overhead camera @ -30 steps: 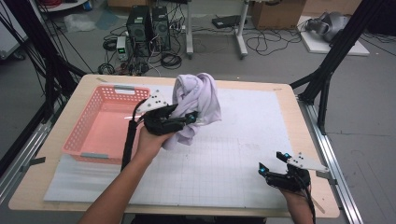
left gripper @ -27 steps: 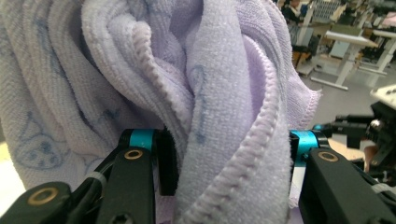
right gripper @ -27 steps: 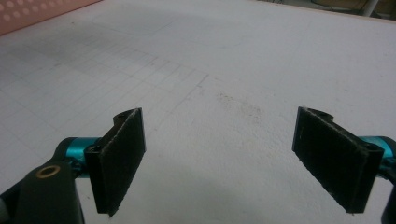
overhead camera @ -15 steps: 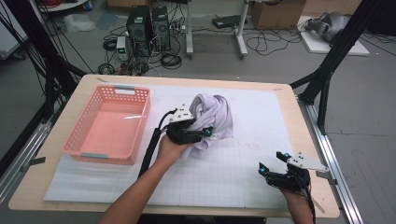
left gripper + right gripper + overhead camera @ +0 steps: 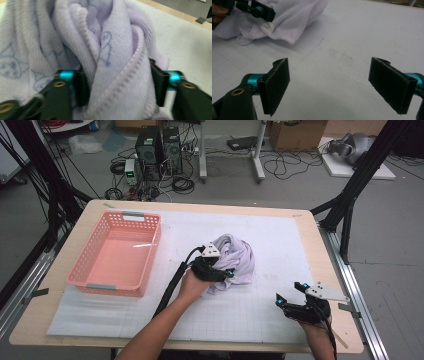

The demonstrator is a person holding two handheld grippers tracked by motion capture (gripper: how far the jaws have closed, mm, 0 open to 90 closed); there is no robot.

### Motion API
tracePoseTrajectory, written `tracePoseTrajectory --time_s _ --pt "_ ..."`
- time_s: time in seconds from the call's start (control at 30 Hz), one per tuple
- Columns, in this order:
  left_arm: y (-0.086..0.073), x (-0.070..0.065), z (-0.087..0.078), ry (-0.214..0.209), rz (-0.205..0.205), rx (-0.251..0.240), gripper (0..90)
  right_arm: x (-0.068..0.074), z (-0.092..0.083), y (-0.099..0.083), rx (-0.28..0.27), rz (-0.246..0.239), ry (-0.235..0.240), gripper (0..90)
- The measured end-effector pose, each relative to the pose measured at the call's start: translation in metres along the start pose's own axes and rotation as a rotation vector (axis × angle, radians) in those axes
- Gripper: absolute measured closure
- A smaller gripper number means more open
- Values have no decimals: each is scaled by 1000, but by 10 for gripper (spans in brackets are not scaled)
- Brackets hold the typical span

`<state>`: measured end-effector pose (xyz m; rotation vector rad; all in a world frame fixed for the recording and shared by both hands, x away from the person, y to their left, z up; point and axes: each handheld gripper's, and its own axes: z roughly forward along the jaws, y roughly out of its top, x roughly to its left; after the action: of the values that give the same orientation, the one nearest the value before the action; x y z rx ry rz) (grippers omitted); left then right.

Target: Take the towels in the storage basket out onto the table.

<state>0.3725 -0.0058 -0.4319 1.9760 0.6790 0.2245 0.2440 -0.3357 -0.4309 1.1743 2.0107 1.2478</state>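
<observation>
- The lavender towel (image 5: 235, 260) lies bunched on the white grid mat (image 5: 250, 315) near the desk (image 5: 320, 270) centre, at about three o'clock from the pink basket (image 5: 115, 255).
- The left claw (image 5: 226, 274) sits at the towel's seven o'clock edge; its jaws have just been opening, with thick folds between them and the pads seemingly slack.
- The right claw (image 5: 289, 292), at five o'clock, stands wide open, holding nothing.
- Risk: a fold may snag on a pad as the left claw lifts away, dragging the towel; the heap could also slump.
</observation>
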Motion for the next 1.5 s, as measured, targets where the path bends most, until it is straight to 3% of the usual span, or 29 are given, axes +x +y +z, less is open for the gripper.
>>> tracePoseTrajectory --time_s 0.1,0.17,0.23,0.33,0.5,0.67,0.83,0.93,1.07,1.23,1.5 --pt "3 -1 -4 29 -5 -30 281 0 0 0 1 10 2 158" --pt "7 1 -15 26 -19 -52 229 0 1 -1 1 8 1 158" --pt "10 1 -28 35 -39 -104 202 0 0 -1 5 8 1 158" --pt "8 3 -57 76 -37 -196 189 0 -1 -1 5 7 -2 158" --pt "-15 6 -90 77 -46 -222 180 0 -1 -1 5 10 -5 158" --pt "-44 4 -108 82 -54 -226 180 0 -1 0 4 16 -10 158" --pt "-56 2 -119 94 -60 -254 180 -5 -1 2 -7 26 -17 158" --pt "-55 3 -121 98 -34 -260 180 -9 4 2 -4 33 -22 158" --pt "-56 5 -117 97 -39 -229 180 -14 9 1 11 37 -21 158" --pt "-56 5 -118 85 -25 -240 180 -15 7 1 13 46 -30 158" --pt "-60 10 -128 104 -50 -259 180 -14 11 3 14 38 -38 159"
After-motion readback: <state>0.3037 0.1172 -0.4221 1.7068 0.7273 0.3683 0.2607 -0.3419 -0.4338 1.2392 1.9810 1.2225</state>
